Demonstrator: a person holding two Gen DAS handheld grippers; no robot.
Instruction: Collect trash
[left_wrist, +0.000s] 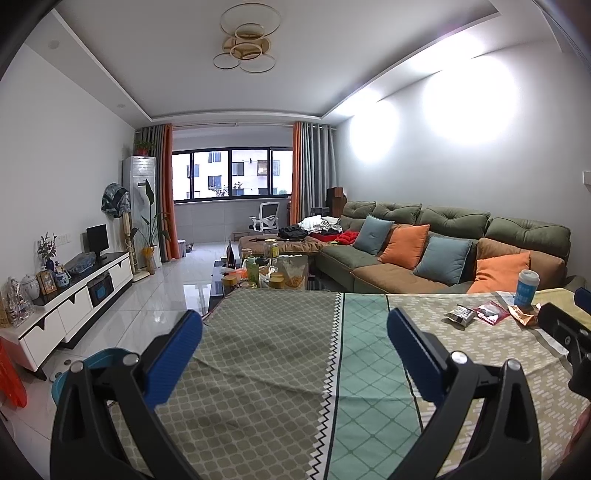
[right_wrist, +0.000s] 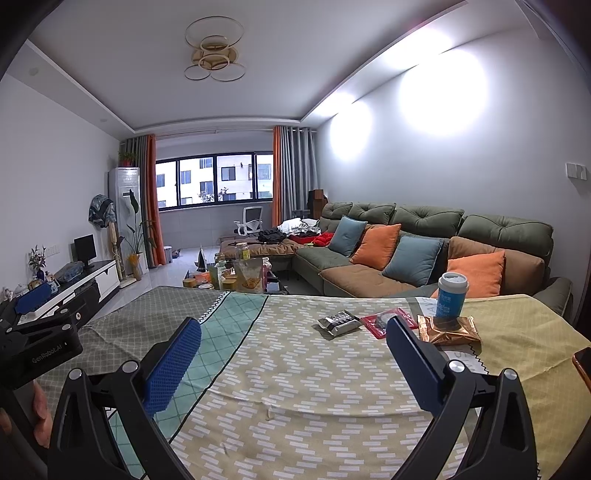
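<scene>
Three snack wrappers lie on the patterned tablecloth (right_wrist: 295, 369): a grey-black one (right_wrist: 339, 322), a red one (right_wrist: 384, 320) and a crumpled gold one (right_wrist: 450, 330). They also show in the left wrist view as grey-black (left_wrist: 461, 316), red (left_wrist: 491, 312) and gold (left_wrist: 524, 316) wrappers. A blue and white paper cup (right_wrist: 451, 295) stands behind the gold wrapper. My right gripper (right_wrist: 293, 360) is open and empty, short of the wrappers. My left gripper (left_wrist: 295, 354) is open and empty over the cloth's left part, well left of the wrappers.
A teal bin (left_wrist: 86, 369) stands on the floor left of the table. A cluttered coffee table (right_wrist: 236, 277) sits beyond the far edge. A green sofa (right_wrist: 424, 251) with cushions runs along the right. A TV cabinet (left_wrist: 74, 302) lines the left wall.
</scene>
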